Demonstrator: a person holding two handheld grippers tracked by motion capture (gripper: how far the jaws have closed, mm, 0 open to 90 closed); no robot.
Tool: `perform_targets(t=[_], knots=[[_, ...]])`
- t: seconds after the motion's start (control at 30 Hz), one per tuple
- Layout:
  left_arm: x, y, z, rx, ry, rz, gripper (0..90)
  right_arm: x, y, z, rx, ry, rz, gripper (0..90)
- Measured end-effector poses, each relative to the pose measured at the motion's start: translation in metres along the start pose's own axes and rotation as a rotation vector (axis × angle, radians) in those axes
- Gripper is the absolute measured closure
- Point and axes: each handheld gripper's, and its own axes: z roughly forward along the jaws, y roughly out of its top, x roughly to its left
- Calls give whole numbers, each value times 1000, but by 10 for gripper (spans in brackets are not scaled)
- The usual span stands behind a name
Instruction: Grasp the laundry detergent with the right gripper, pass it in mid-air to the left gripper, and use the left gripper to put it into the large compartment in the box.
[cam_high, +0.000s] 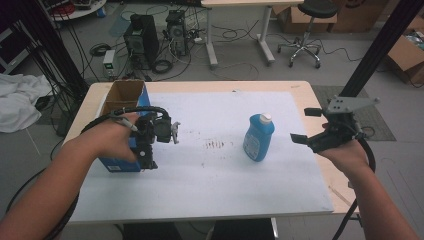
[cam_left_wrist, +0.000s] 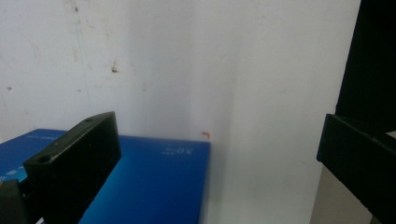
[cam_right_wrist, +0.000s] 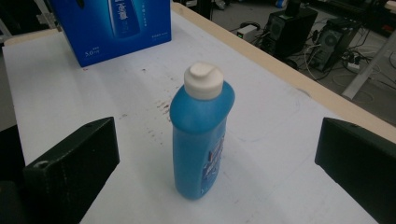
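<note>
Blue bottle (cam_high: 258, 137) stands upright mid-worktop (cam_high: 210, 200), white cap on top.
Right hand-held gripper (cam_high: 306, 125) hovers just beside it, jaws spread wide, nothing between; left hand-held gripper (cam_high: 150, 152), jaws also apart and empty, sits over the open blue box (cam_high: 122, 100), well apart.

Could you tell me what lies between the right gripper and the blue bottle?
Nothing: in the high view, only bare white table separates the open right gripper from the upright blue bottle.
</note>
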Motion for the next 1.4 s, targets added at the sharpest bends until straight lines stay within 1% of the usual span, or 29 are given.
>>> perform_targets(t=[0.07,0.13,0.17,0.2,0.23,0.27,0.3,0.37,0.43,0.47,0.5,0.53,0.6,0.63,0.67,0.77,0.87,0.9,0.93,1.0,1.03,1.1,1.13,1.17,1.2,1.27,1.33,1.4], knots=[[-1,0,0,-2,2,3,1,2,-9,2,5,-9,8,0],[-1,1,0,-4,-1,6,1,2,-19,4,-10,-8,25,0],[-1,1,0,-4,-1,6,1,2,-19,4,-10,-8,25,0],[-2,1,0,2,0,8,1,3,-24,6,-19,-4,43,0],[-3,1,0,-8,1,9,1,4,-34,11,-13,-15,54,0],[-3,1,0,-8,1,9,1,4,-34,11,-13,-15,54,0],[-4,1,1,-8,-1,8,1,5,-42,16,-18,-12,67,0],[-4,1,1,-7,-1,11,1,8,-49,21,-19,-14,78,0],[-5,0,1,-7,-2,7,1,11,-56,28,-20,-17,82,0],[-5,0,1,-7,-2,7,1,11,-56,28,-20,-17,82,0],[-5,0,1,-7,-2,11,1,14,-61,35,-18,-16,87,0],[-6,-1,1,-10,1,10,1,16,-64,38,-19,-16,88,0],[-6,-1,1,-7,1,10,1,17,-66,41,-23,-11,93,0],[-7,-1,1,-7,-1,7,1,20,-71,48,-25,-29,96,0],[-8,-2,0,-5,1,5,1,20,-72,50,-24,-25,100,0],[-8,-2,-1,-7,1,6,1,22,-75,55,-33,-38,103,0],[-9,-3,0,-10,2,7,1,23,-81,65,-56,-29,128,0],[-9,-2,0,-7,1,7,1,23,-83,67,-63,-31,139,0],[-9,-2,0,-7,1,7,1,23,-83,67,-63,-31,139,0],[-10,-2,0,-9,1,12,1,24,-86,73,-77,-40,152,0],[-11,-2,0,-11,3,13,1,25,-89,79,-87,-51,160,0],[-11,-2,-1,-11,2,14,1,27,-90,83,-91,-72,166,0],[-11,-2,-1,-11,2,14,1,27,-90,83,-91,-72,166,0],[-11,-3,0,-10,2,15,1,29,-92,89,-97,-94,173,0],[-11,-3,0,-11,3,14,1,29,-92,91,-98,-107,174,0],[-11,-3,0,-15,4,14,1,30,-93,93,-103,-108,178,0],[-11,-4,0,-10,3,15,1,33,-94,100,-115,-126,190,0],[-12,-5,1,-15,3,10,1,33,-94,102,-119,-129,192,0]])
